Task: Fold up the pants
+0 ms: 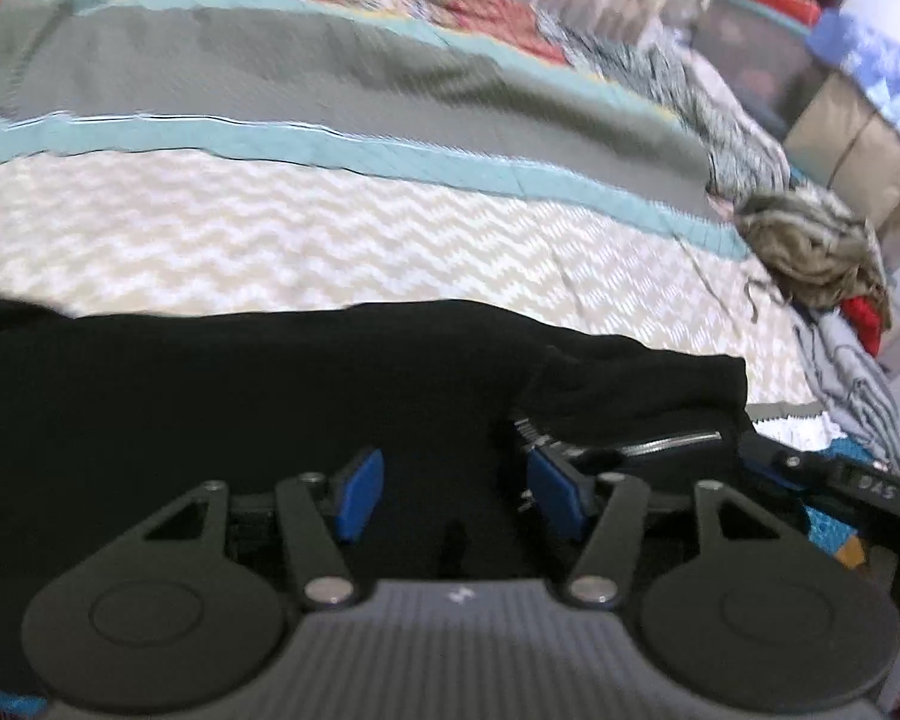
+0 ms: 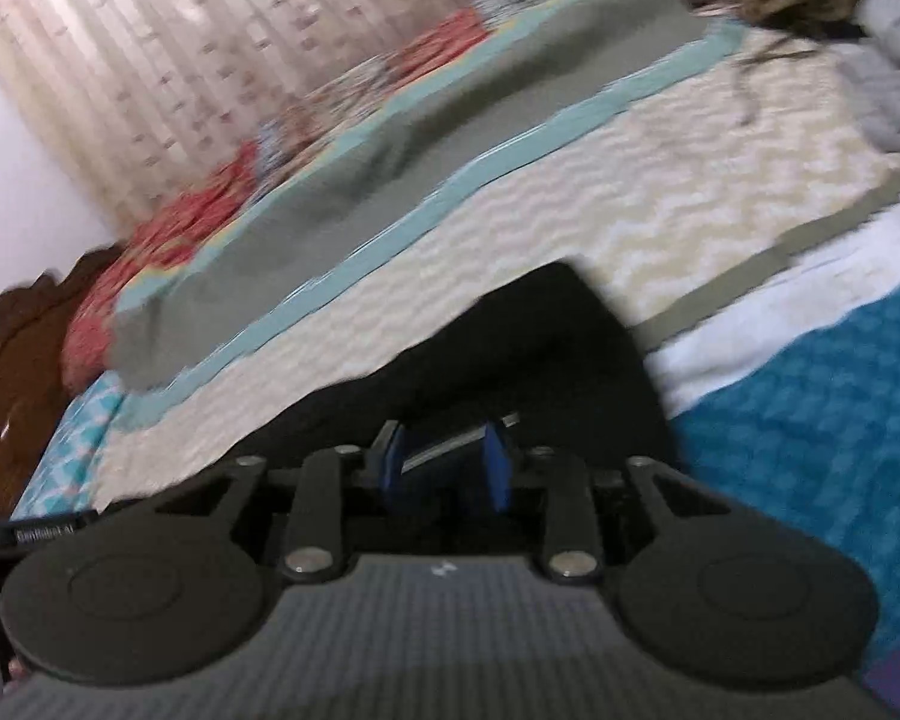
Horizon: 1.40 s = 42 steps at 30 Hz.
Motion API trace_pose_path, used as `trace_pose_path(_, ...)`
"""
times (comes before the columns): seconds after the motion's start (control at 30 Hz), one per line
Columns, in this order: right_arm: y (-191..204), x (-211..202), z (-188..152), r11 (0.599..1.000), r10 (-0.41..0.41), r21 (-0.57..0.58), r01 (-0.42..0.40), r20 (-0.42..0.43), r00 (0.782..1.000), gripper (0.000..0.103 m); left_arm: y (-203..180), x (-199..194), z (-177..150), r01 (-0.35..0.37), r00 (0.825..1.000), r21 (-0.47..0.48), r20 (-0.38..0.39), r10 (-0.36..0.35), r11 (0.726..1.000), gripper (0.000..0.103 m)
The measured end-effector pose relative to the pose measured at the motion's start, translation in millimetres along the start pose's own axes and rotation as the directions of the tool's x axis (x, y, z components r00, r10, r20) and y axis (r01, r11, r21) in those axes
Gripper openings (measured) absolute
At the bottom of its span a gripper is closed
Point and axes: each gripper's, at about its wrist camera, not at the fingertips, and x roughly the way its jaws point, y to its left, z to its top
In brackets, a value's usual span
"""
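Note:
Black pants [image 1: 240,396] lie flat on the zigzag bedspread, filling the lower part of the left wrist view. A silver zipper [image 1: 672,441] shows near their right edge. My left gripper [image 1: 450,495] is open just above the black cloth, blue pads apart, nothing between them. In the right wrist view the pants [image 2: 528,336] show as a black corner on the bed. My right gripper [image 2: 447,468] is open over that corner, with the zipper [image 2: 450,444] between its blue pads. The right gripper's arm [image 1: 840,486] shows at the right of the left wrist view.
The bed carries a cream zigzag quilt [image 1: 270,228] with grey and teal bands. A crumpled brown garment [image 1: 810,246] and a red one [image 1: 867,315] lie at the bed's right end. A teal sheet [image 2: 810,408] lies to the right; curtains [image 2: 120,60] hang behind.

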Motion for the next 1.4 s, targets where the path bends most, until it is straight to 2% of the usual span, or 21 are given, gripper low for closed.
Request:
trace_pose_path(0.07,21,9,-6,0.998,0.039,-0.041,-0.042,-0.052,0.998,0.033,22,-20,-8,-0.011,1.000,-0.039,0.024,0.012,0.999,0.058)
trace_pose_path(0.23,79,41,-17,0.976,0.106,-0.168,-0.139,-0.190,0.976,0.033,73,-60,-30,-0.098,0.991,-0.153,0.079,0.111,0.983,0.059)
trace_pose_path(0.4,121,64,-36,0.947,0.097,-0.267,-0.180,-0.297,0.950,0.033,107,-80,-39,-0.226,0.965,-0.224,0.080,0.249,0.948,0.059)
trace_pose_path(0.5,132,71,-44,0.944,0.086,-0.274,-0.185,-0.337,0.937,0.033,118,-82,-43,-0.271,0.954,-0.244,0.065,0.294,0.931,0.059)
trace_pose_path(0.67,131,73,-54,0.952,0.036,-0.270,-0.145,-0.373,0.927,0.034,127,-80,-51,-0.272,0.954,-0.242,0.057,0.293,0.931,0.059)
trace_pose_path(0.8,117,79,-60,0.980,0.009,-0.177,-0.090,-0.413,0.911,0.036,127,-77,-54,-0.268,0.956,-0.225,0.060,0.288,0.937,0.059)
trace_pose_path(0.9,110,78,-59,0.988,0.026,-0.131,-0.087,-0.411,0.911,0.036,126,-77,-57,-0.268,0.956,-0.217,0.064,0.288,0.939,0.059)
trace_pose_path(1.4,100,64,-58,0.992,0.046,-0.089,-0.089,-0.398,0.916,0.037,132,-83,-64,-0.236,0.964,-0.250,0.065,0.260,0.939,0.059)
